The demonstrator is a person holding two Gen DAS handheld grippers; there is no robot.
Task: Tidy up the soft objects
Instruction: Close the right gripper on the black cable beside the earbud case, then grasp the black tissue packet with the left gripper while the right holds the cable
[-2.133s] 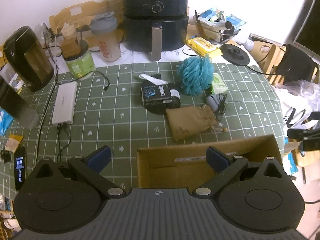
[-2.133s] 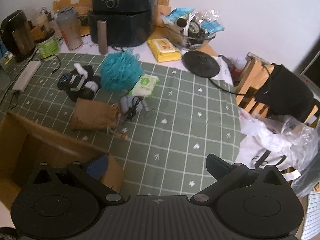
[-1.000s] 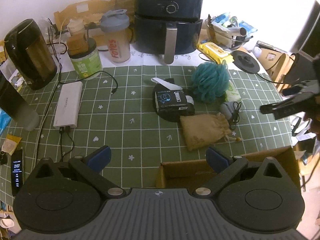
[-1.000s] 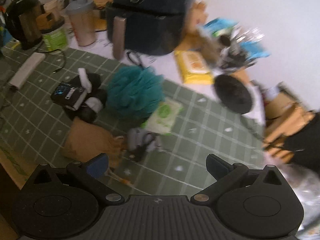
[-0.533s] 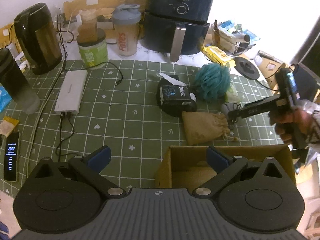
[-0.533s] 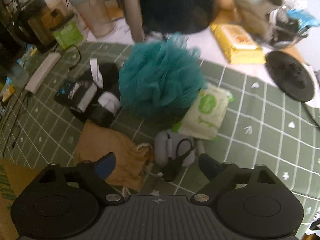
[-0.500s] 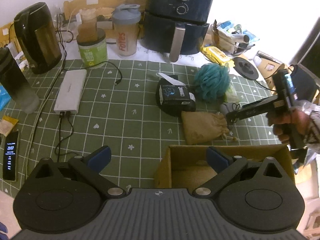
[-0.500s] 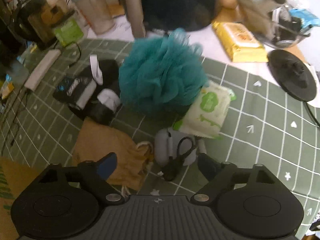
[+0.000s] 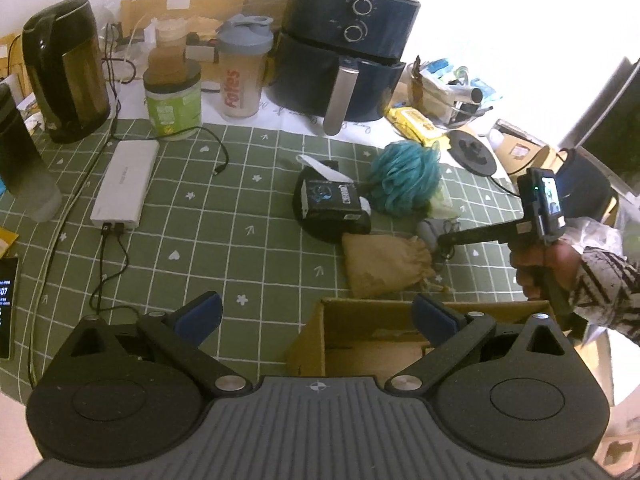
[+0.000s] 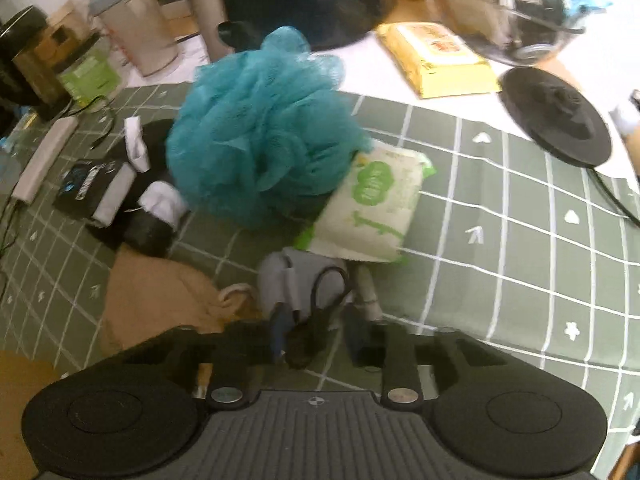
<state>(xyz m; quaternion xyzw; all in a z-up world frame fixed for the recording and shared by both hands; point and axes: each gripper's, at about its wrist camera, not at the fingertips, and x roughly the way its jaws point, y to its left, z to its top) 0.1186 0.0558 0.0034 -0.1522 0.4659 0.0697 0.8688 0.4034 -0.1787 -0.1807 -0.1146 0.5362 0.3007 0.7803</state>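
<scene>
A small grey pouch (image 10: 298, 280) with a black cord lies on the green grid cloth, beside a tan drawstring bag (image 10: 160, 300), a teal mesh sponge (image 10: 260, 132) and a green-white wipes pack (image 10: 376, 204). My right gripper (image 10: 316, 336) has its fingers closed in around the near end of the grey pouch. In the left wrist view the right gripper (image 9: 444, 239) reaches the pouch (image 9: 430, 228) from the right. My left gripper (image 9: 316, 314) is open and empty above the near edge of an open cardboard box (image 9: 400, 336).
A black folded bundle with labels (image 9: 330, 208) lies left of the sponge (image 9: 404, 184). An air fryer (image 9: 344, 52), shaker bottle (image 9: 242, 76), green jar (image 9: 172, 96), kettle (image 9: 66, 68), power bank (image 9: 124, 184) and yellow pack (image 10: 436, 56) stand behind.
My right gripper moved forward and down to the grey pouch and its fingers closed from wide open to narrow around it. My left gripper drew back slightly and stays open.
</scene>
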